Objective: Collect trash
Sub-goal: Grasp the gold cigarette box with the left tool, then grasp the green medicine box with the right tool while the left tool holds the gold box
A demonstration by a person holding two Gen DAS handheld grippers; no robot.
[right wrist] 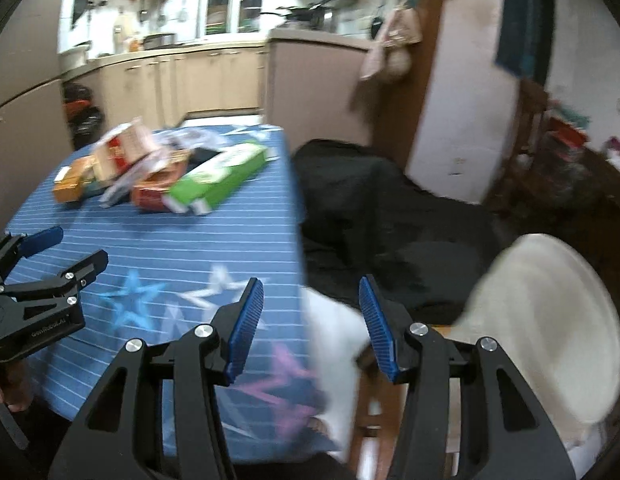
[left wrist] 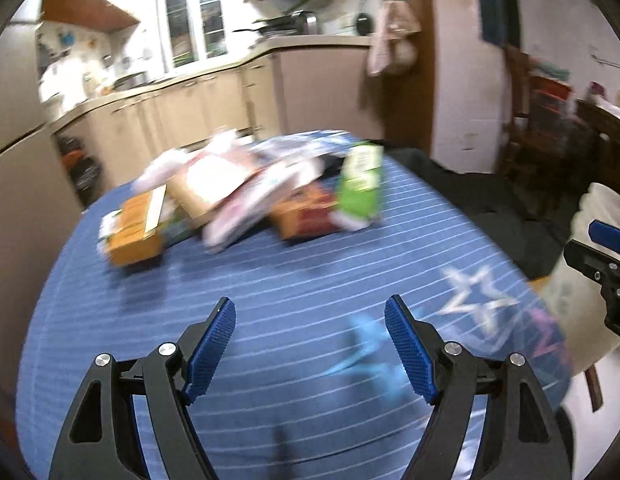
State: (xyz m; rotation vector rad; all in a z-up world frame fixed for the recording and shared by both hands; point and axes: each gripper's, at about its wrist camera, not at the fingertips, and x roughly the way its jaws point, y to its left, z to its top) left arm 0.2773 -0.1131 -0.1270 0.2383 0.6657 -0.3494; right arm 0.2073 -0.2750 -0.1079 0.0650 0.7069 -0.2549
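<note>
A pile of trash lies at the far end of the table with the blue striped cloth (left wrist: 269,280): a green carton (left wrist: 360,184), an orange box (left wrist: 135,232), a red-orange box (left wrist: 305,216) and pale cardboard and paper pieces (left wrist: 221,184). The pile also shows in the right wrist view, with the green carton (right wrist: 219,180) lying on its side. My left gripper (left wrist: 310,312) is open and empty above the near part of the cloth. My right gripper (right wrist: 312,292) is open and empty over the table's right edge (right wrist: 297,240). Both views are blurred.
A black bag or cloth (right wrist: 370,216) lies on the floor right of the table. A white chair back (right wrist: 550,320) stands at the near right. Kitchen cabinets (left wrist: 181,108) run behind the table, with a brown door frame (left wrist: 406,92) beyond it.
</note>
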